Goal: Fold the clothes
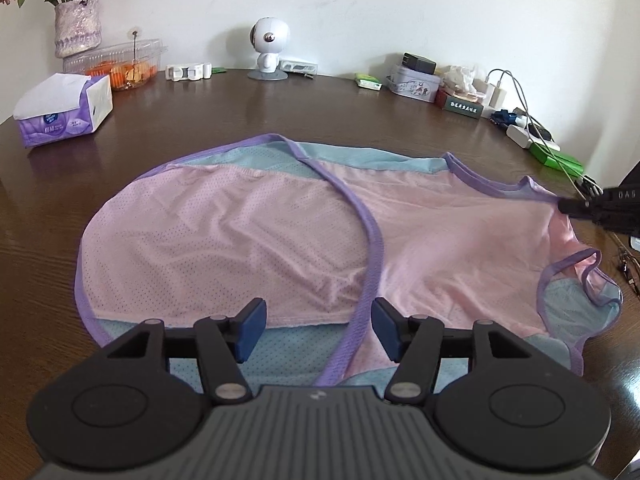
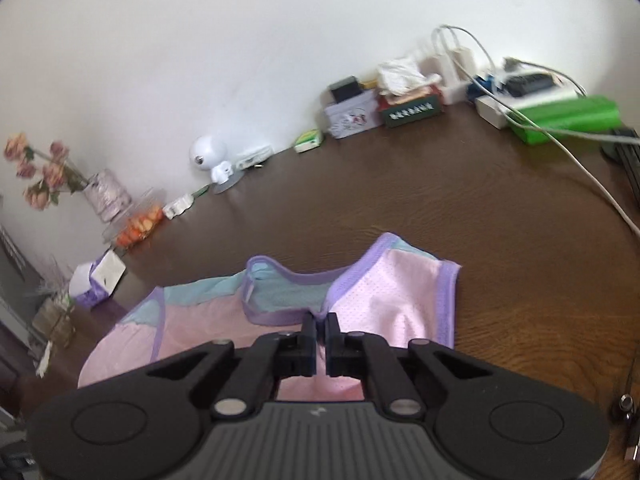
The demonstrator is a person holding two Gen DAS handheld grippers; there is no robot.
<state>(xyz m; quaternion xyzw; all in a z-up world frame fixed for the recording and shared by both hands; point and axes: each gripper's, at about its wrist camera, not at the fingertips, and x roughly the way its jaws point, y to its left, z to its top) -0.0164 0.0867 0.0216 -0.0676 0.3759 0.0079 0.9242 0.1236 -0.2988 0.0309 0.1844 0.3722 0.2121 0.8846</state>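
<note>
A pink mesh sleeveless top (image 1: 256, 240) with blue panels and purple trim lies spread on the brown table (image 1: 280, 108), one side folded over the middle. My left gripper (image 1: 319, 330) is open and empty, just above the near hem beside the purple band. My right gripper (image 2: 320, 340) is shut on the top's shoulder by the purple neckline (image 2: 384, 300). In the left wrist view its black tip (image 1: 576, 208) pinches the far right shoulder.
A tissue pack (image 1: 66, 112), a flower vase (image 1: 78, 28) and a clear food box (image 1: 120, 64) stand at the back left. A white robot figurine (image 1: 267, 46) stands at the back middle. A tin (image 1: 414, 84), chargers, cables (image 2: 560, 128) and green boxes (image 2: 568, 118) crowd the back right.
</note>
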